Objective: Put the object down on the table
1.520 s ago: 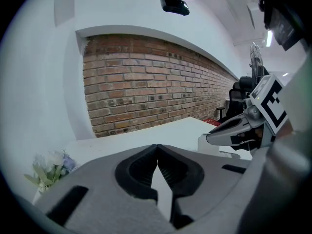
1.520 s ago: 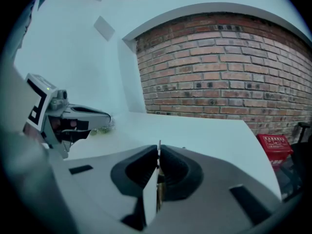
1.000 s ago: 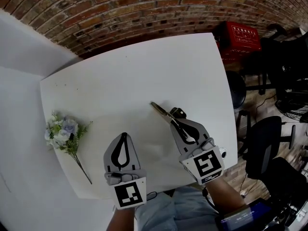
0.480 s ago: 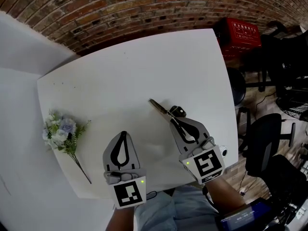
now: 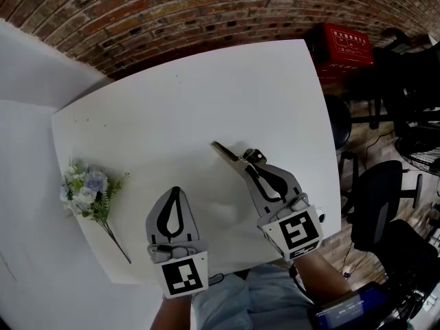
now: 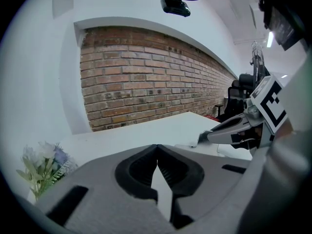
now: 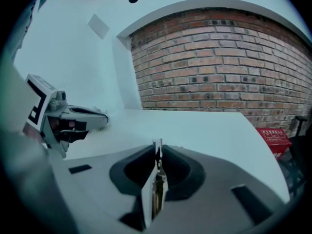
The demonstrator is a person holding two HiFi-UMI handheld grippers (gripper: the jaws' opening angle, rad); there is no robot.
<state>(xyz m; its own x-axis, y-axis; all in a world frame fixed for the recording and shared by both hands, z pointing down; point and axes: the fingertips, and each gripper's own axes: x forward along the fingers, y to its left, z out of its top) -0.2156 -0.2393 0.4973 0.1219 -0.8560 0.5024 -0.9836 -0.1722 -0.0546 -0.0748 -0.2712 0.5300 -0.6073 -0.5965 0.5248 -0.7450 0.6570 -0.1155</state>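
1. Your right claw (image 5: 249,165) holds a slim metal tool (image 5: 223,151) over the white desk (image 5: 206,95), near the middle of its front half. The tool's pale blade sticks out ahead of the claw tips, toward the far left.
2. In the right gripper view, the tool (image 7: 157,184) stands on edge between the jaws of that claw (image 7: 158,150). The jaws have just been opening, but the pads lie against the thin blade on both sides, so the claw is pinching the tool lightly.
3. The blade tip sits low at the desk surface. No view shows whether it touches.
4. Your left claw (image 5: 177,192) hovers just left of the right one, near the front edge of the desk. Its jaws are pressed together, tip to tip, with nothing between them (image 6: 157,147).
5. Each gripper view shows the other claw alongside. The right one appears at the right of the left gripper view (image 6: 202,139). The left one appears at the left of the right gripper view (image 7: 105,118).
6. A small bunch of flowers (image 5: 89,188) lies on the desk's left edge, well apart from both claws, with its stem pointing toward you.
7. A brick wall (image 5: 206,12) runs behind the desk. A red crate (image 5: 347,50) and a black chair (image 5: 378,205) stand off to its right.
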